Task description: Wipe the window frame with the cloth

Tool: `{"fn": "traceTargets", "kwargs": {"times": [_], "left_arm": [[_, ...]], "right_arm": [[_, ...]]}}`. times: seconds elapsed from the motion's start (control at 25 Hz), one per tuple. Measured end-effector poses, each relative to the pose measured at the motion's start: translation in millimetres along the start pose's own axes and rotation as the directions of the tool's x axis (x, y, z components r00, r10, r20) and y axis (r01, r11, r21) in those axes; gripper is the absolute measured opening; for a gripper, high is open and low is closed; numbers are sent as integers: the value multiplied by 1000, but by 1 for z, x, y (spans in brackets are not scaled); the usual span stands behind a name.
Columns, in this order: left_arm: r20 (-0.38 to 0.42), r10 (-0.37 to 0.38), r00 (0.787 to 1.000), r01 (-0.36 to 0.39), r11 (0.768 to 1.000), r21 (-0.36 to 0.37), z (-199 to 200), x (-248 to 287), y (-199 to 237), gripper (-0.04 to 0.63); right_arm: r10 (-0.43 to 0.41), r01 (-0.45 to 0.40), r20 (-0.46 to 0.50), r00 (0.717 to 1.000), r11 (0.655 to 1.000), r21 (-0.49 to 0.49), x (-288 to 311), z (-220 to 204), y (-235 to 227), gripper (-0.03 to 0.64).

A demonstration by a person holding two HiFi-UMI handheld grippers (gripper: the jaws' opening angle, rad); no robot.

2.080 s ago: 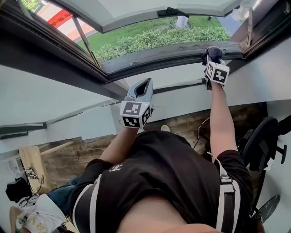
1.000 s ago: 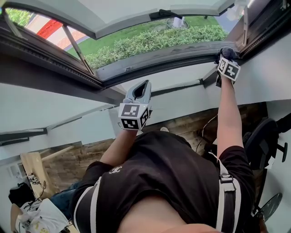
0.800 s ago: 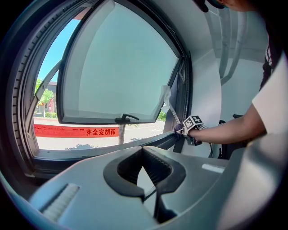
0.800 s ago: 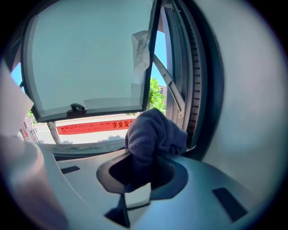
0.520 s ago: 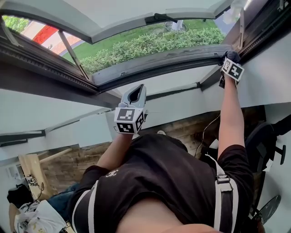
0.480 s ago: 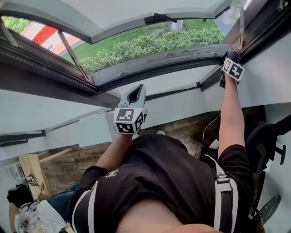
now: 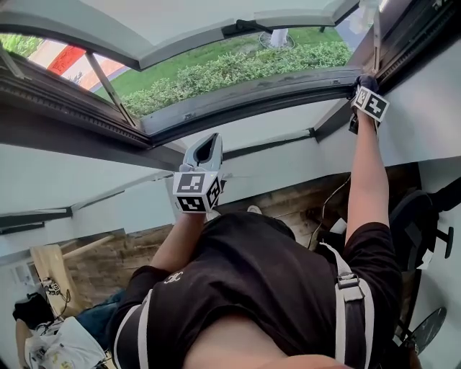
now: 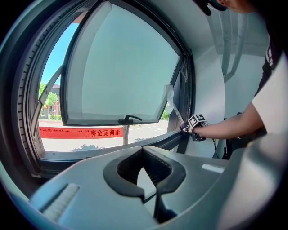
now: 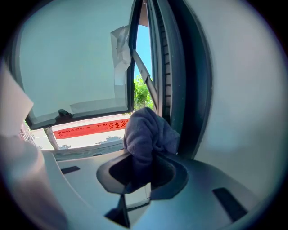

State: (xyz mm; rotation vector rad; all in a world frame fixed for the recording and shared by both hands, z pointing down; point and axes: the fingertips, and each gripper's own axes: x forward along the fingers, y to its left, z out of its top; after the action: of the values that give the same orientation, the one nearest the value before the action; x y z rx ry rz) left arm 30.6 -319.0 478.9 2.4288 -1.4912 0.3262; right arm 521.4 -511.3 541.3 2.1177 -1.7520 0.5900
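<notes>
The dark grey window frame's lower rail (image 7: 252,90) runs across the top of the head view. At its right corner my right gripper (image 7: 364,83) is shut on a dark purple-grey cloth (image 7: 366,79). In the right gripper view the bunched cloth (image 9: 148,130) sticks out past the right gripper (image 9: 145,155) and touches the frame's upright side channel (image 9: 168,76). My left gripper (image 7: 210,140) hangs below the sill, shut and holding nothing. In the left gripper view the left gripper (image 8: 143,152) points at the frame, and the right gripper (image 8: 188,127) shows far off.
The window sash (image 7: 216,21), with a black handle (image 7: 241,27), is swung outward. A metal stay arm (image 7: 376,36) stands by the right corner. A white sill (image 7: 274,122) lies below the rail. A dark office chair (image 7: 421,230) is at the lower right.
My right gripper has slid the cloth rightward along the lower rail into the right corner. The left gripper has drifted slightly left and down.
</notes>
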Motion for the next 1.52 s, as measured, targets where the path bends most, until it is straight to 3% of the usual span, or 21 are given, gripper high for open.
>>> {"fn": "traceTargets", "kwargs": {"times": [0.28,0.56,0.68,0.84,1.0,1.16,1.52], "left_arm": [[1,34,999,-34,999,4,-2,-27,10,9],[31,52,998,-51,998,-23,1,-51,30,9],[43,34,998,-33,999,-23,3,-54,35,9],[64,-4,998,5,1000,-20,11,-57,36,9],[79,-59,995,60,998,-9,16,-55,29,9],[91,-119,989,120,993,-7,21,-51,18,9],[96,-171,981,171,985,13,17,-67,1,9]], "right_arm": [[-68,68,19,998,998,0,-2,2,-2,83],[-144,133,177,974,988,72,-41,6,20,86],[-115,84,282,953,989,120,-74,19,37,87],[-82,33,423,903,992,122,-136,39,67,87],[0,-42,544,839,997,66,-203,48,110,89],[91,-111,604,791,994,-4,-261,43,154,89],[249,-242,575,779,966,-90,-334,-25,244,89]]}}
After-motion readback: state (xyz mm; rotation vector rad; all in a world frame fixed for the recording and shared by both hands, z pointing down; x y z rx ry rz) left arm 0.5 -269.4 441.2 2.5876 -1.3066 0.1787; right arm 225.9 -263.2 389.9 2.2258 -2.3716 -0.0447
